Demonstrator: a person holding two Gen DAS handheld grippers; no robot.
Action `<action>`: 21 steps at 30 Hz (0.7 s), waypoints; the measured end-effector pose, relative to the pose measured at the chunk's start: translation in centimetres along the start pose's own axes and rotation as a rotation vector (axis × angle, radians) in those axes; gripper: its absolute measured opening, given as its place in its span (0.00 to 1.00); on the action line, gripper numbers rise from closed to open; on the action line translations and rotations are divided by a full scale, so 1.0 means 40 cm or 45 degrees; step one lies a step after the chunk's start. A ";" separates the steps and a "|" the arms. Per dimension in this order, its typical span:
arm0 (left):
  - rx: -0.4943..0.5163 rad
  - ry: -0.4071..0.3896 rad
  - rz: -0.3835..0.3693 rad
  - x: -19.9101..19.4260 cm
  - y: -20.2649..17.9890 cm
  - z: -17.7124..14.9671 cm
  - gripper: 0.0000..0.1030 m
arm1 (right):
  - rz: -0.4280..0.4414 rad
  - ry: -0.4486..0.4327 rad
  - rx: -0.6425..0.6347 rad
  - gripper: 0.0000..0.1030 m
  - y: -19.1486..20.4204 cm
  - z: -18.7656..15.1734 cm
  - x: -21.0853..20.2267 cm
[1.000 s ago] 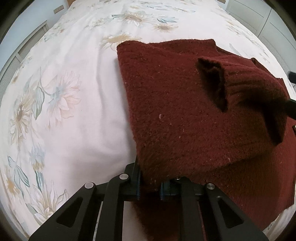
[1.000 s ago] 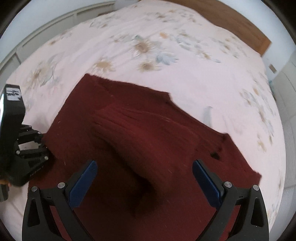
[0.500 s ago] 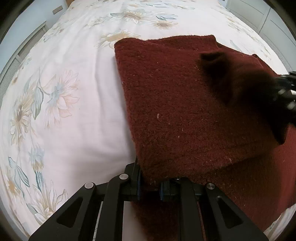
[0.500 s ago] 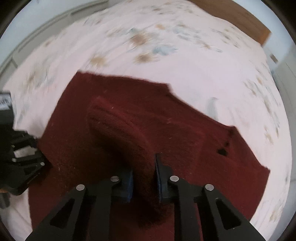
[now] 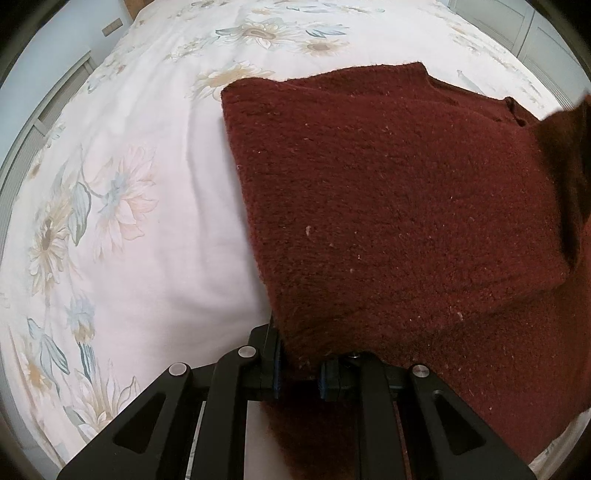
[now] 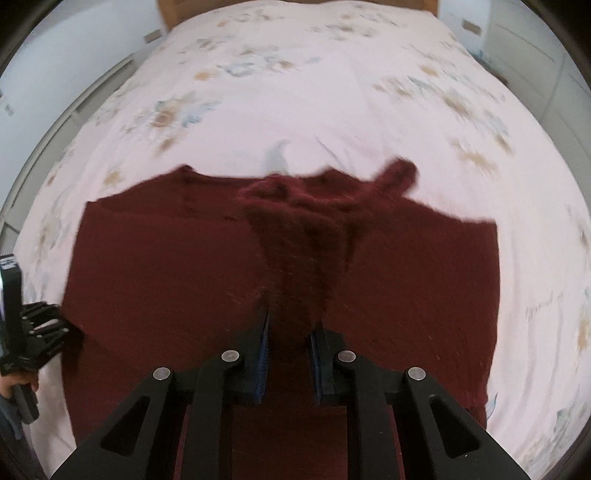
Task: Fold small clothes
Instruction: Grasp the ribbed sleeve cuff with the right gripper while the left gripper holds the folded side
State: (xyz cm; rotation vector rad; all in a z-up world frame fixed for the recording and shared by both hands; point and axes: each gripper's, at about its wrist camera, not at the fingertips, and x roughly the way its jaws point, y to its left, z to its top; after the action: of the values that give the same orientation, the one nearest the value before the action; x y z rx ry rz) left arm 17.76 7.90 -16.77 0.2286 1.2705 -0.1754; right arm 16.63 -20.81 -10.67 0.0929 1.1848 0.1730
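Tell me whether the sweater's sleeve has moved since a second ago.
Yes. In the right wrist view, the sleeve lay slanted toward the sweater's left half; now, pinched by the right gripper, it stretches straight up to the neckline near the bedsheet.

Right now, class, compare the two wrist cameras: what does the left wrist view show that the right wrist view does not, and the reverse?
Left wrist view only: the left gripper shut on the folded edge of the dark red knitted sweater, plus a near sunflower print in sharp detail.

Right wrist view only: the right gripper shut on a bunched sleeve, the wooden headboard, and the other gripper seen from outside at the left edge.

Both: the sweater lying on the white floral bedspread.
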 end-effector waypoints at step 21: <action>-0.003 0.003 0.037 0.028 -0.043 0.010 0.12 | -0.053 0.024 0.344 0.74 -0.248 -0.046 -0.091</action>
State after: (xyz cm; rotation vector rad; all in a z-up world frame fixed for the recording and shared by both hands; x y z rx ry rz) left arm 18.02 6.13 -17.86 0.2454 1.2690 -0.1486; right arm 14.46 -31.24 -9.66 0.3035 1.2229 -0.0238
